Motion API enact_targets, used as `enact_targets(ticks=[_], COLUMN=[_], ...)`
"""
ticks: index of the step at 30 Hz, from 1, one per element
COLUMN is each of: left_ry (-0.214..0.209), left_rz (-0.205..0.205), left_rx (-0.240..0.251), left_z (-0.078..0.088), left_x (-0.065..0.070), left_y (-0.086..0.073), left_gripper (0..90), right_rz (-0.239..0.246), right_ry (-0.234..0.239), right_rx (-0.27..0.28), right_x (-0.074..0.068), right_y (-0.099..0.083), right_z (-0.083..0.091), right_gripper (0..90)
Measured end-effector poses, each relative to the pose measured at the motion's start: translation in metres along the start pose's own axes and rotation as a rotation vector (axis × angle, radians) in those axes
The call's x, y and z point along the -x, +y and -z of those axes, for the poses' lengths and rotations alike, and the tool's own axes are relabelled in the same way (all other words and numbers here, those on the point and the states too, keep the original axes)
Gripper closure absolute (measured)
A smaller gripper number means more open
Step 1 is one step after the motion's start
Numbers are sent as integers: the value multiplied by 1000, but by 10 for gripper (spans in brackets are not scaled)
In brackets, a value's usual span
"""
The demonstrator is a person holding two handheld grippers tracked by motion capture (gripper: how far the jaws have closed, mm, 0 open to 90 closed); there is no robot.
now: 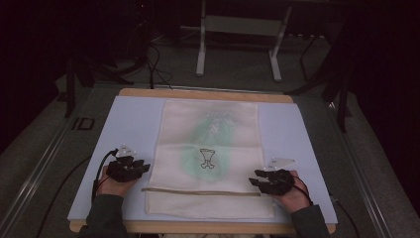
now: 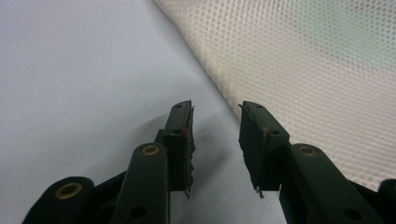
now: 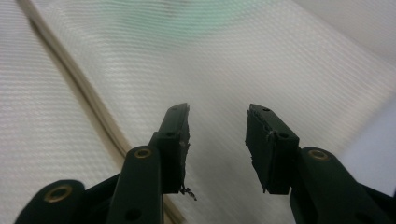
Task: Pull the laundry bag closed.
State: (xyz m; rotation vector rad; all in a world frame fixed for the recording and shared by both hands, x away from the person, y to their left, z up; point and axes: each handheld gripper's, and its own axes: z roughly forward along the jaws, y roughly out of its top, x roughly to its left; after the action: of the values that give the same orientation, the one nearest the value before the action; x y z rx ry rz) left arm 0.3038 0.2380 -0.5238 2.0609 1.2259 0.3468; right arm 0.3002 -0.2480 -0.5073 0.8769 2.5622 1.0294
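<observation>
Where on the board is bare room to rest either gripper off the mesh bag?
Bare strips of the white board flank the mesh bag: one beyond the left gripper, one beyond the right gripper. The middle is covered by the bag.

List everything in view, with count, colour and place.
mesh bag: one, cream with a green tint and a small black print, flat mid-board
cord: one, tan, across the bag's near part
board: one, pale blue, on a wood-edged table
metal frame: one, pale grey, on the floor beyond the table
left gripper: one, black, open, at the bag's left edge
right gripper: one, black, open, at the bag's right edge
hands: two, holding the grippers, dark sleeves
</observation>
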Motion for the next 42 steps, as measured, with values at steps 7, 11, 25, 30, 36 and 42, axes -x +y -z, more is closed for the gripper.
enact_targets(ticks=[7, 11, 25, 30, 36, 42], left_ry=[-14, -27, -68, -78, -105, -129], left_rz=[-4, -12, -25, -32, -45, -61], left_rx=[-1, 0, 14, 28, 20, 18], left_z=[0, 0, 3, 5, 4, 3], left_x=[0, 1, 0, 0, 1, 3], left_y=[1, 1, 1, 1, 1, 1], left_gripper=[645, 646, 673, 696, 705, 725], right_rz=[36, 39, 54, 71, 76, 80], right_ry=[32, 40, 67, 72, 91, 112], right_rx=[7, 13, 0, -14, -13, -3], right_x=[-15, -23, -39, -44, -49, -55], right_y=[12, 19, 28, 30, 32, 35], right_z=[-10, -14, -26, -30, -32, -35], right_gripper=[602, 621, 627, 622, 649, 674])
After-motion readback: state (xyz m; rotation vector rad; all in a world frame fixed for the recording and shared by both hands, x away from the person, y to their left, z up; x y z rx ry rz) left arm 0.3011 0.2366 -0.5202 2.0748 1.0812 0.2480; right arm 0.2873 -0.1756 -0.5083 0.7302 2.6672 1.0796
